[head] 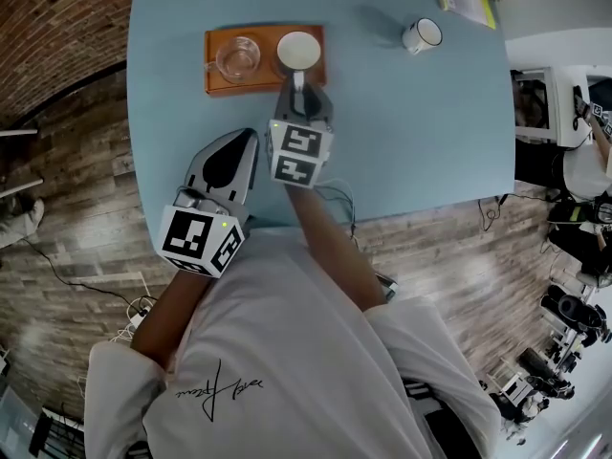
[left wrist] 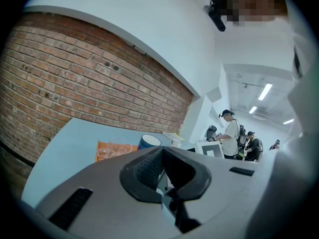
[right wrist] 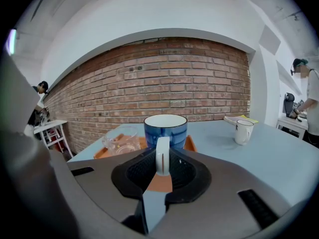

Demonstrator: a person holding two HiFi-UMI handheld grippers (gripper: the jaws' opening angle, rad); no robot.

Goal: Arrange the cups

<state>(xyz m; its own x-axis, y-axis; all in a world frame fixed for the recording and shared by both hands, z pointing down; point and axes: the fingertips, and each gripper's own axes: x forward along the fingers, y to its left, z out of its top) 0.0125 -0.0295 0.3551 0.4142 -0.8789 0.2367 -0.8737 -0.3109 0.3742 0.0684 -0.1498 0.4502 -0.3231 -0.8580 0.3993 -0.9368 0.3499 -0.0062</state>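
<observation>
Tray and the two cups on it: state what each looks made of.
The tray: matte orange, likely wood or plastic; grain unclear. The clear cup: see-through, glass probably. The blue cup: glossy glaze, white inside, apparently ceramic.

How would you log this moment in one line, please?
right gripper: shut on blue mug handle | blue mug: on tray beside glass cup | left gripper: shut, empty | white mug: off tray

Lab-like workspace: brick wall (right wrist: 164,78), cables (head: 490,210) over wood floor (head: 67,161), equipment-laden white bench (head: 547,113), ceiling strip lights (left wrist: 265,91).
</observation>
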